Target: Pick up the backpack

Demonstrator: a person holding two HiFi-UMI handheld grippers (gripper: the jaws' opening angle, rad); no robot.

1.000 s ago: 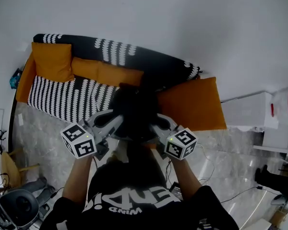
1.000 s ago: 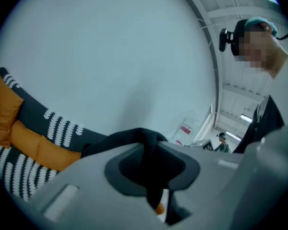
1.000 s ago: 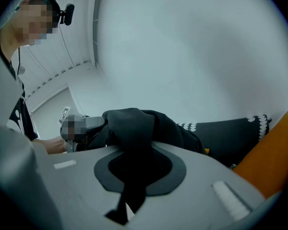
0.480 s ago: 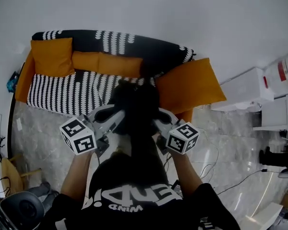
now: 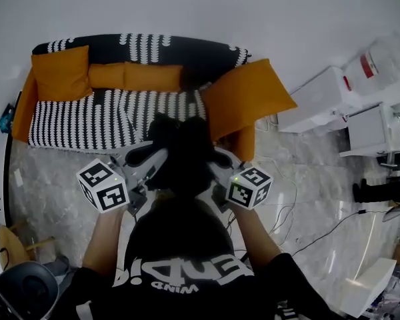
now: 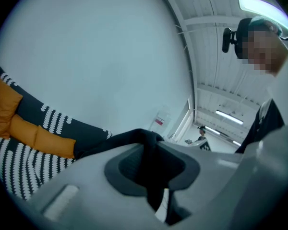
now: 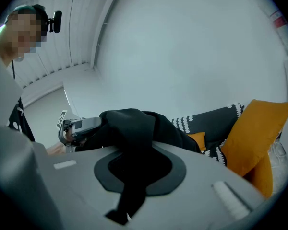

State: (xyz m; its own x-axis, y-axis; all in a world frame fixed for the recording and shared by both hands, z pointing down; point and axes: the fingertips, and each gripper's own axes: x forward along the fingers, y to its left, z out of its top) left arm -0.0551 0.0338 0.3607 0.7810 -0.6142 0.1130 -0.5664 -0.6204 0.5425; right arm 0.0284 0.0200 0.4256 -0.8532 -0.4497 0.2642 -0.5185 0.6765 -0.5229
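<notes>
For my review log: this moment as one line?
left gripper: shut on backpack | right gripper: shut on backpack | backpack: held off sofa

the backpack, clamped between the left gripper and right gripper, now hangs mostly over the floor rather than the sofa seat. the sofa lies further beyond both grippers, and white cabinets right of the right gripper show more fully.

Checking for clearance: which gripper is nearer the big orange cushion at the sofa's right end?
Right. In the head view the right gripper sits just below the cushion. The left gripper is on the far side of the backpack, farther off.
</notes>
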